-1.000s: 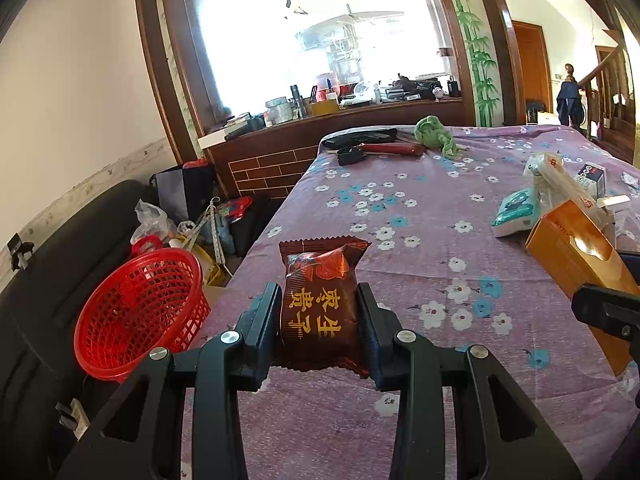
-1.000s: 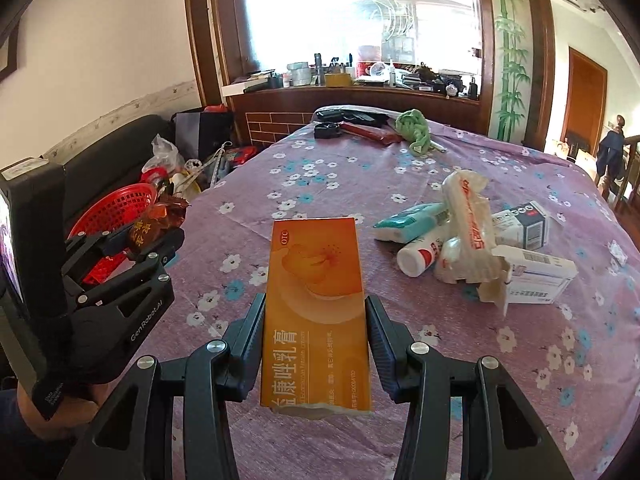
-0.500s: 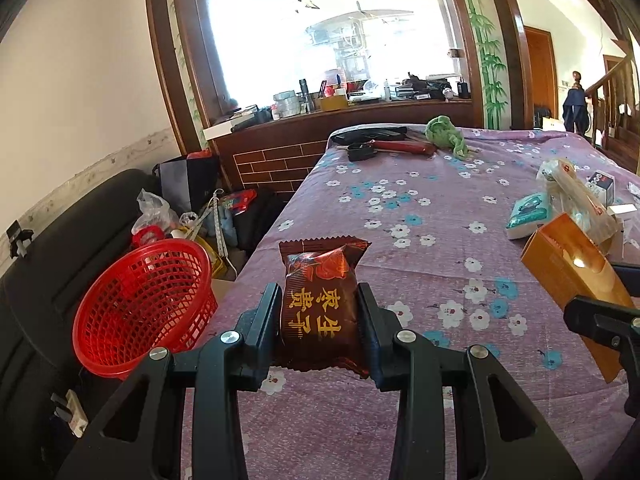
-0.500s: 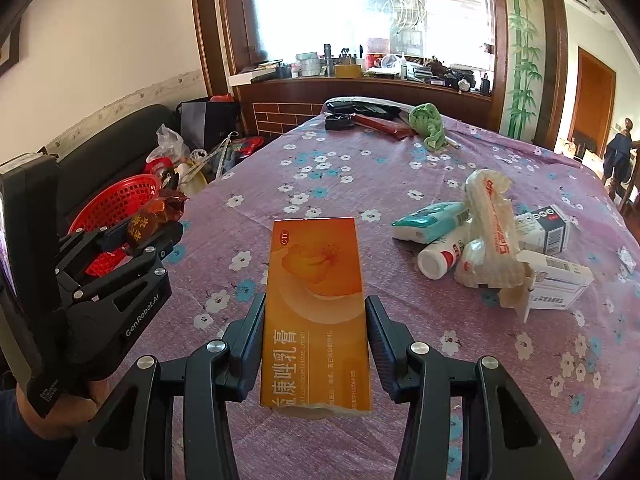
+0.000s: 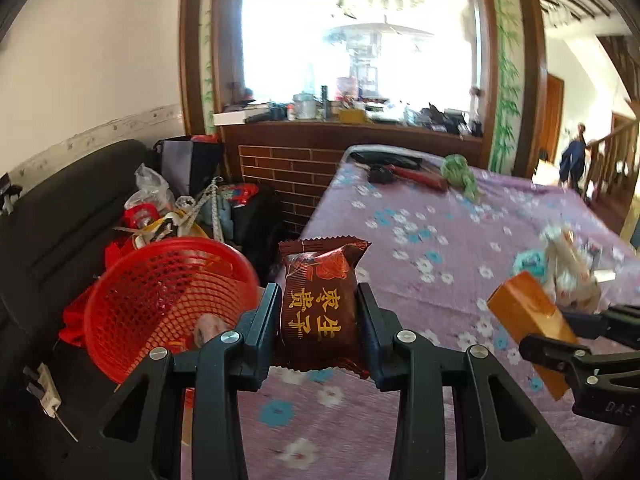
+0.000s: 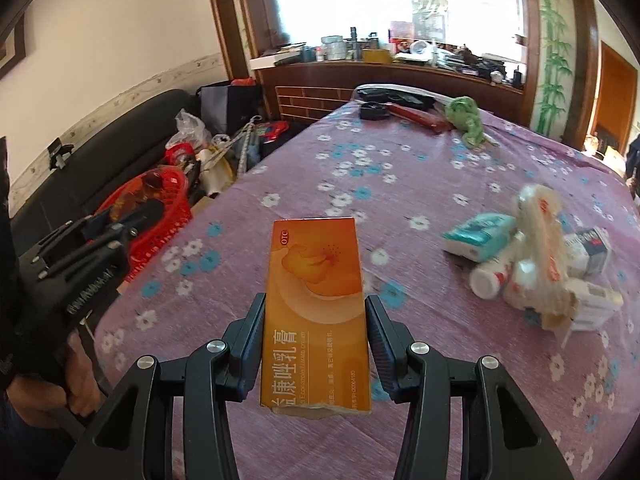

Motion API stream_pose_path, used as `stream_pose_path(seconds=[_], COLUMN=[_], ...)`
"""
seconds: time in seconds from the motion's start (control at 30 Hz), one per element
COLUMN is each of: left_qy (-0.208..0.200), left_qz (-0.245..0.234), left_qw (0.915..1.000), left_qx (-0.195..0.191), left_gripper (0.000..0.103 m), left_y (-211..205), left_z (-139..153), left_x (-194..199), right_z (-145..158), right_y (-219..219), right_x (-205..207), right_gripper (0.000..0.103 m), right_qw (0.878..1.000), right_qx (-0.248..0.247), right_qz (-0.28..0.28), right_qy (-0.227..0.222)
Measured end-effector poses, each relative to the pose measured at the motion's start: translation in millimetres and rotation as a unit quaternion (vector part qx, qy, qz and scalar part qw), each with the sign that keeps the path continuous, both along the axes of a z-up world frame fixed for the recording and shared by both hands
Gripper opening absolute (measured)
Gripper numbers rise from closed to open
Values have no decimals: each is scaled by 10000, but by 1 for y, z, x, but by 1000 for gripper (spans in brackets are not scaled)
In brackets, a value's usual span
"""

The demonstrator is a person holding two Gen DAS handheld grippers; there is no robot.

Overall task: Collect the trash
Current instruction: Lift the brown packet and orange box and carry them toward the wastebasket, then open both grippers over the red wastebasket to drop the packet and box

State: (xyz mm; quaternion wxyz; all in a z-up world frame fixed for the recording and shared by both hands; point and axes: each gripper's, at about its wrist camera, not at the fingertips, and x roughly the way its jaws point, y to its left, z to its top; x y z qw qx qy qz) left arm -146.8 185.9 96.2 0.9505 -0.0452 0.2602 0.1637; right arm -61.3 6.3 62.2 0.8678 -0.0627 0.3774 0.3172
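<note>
The work surface is a table under a purple floral cloth, with a dark sofa along the wall to its left and a cluttered counter behind.

The brown snack packet is clamped between the pads of the left gripper, lifted clear over the table's left edge. It is light, soft and crinkly; its film is probably slippery, so the mid-body grip across its width is the secure one. The orange carton is pinched across its narrow sides by the right gripper, above the cloth. Thin card of this kind is light and stiff but crushes under excess force.

The red mesh basket sits beside the table on the sofa side, just left of the packet, with some scraps already inside. Remaining trash, comprising tubes, boxes and a wrapper, lies in a heap at the table's right.

Compared with one second ago, the left view has swung toward the basket, which now appears closer and larger. Both grips are unchanged.
</note>
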Motion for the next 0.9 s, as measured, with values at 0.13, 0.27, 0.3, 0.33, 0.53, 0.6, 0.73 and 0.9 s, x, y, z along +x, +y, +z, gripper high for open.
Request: stream_pose_path(seconds=[0.13, 0.27, 0.3, 0.33, 0.53, 0.6, 0.73, 0.9], left_qy=[-59, -9, 26, 67, 257, 315, 334, 336], left_qz=[0, 327, 429, 490, 849, 871, 924, 976], left_qw=[9993, 9987, 9983, 9979, 9947, 9941, 9934, 9924], left_qx=[-361, -399, -401, -417, -524, -564, -588, -664], left_gripper=[36, 36, 36, 36, 36, 36, 36, 36], left_y=[39, 78, 88, 97, 144, 154, 167, 179], left_z=[11, 9, 8, 6, -9, -14, -18, -24], left_x=[-10, -18, -19, -21, -27, -27, -28, -27], right_z=[16, 32, 35, 36, 36, 35, 32, 29], right_y=[24, 59, 69, 79, 133, 151, 182, 211], right_x=[1, 1, 3, 4, 13, 16, 20, 24], right_gripper=[52, 52, 52, 52, 52, 52, 52, 52], right_qw=[9995, 9974, 9968, 9963, 9925, 9912, 9891, 9868], right_qx=[127, 305, 341, 353, 436, 465, 481, 466], right_qz=[296, 647, 726, 781, 1108, 1198, 1324, 1451], right_qy=[43, 61, 78, 89, 264, 331, 428, 541])
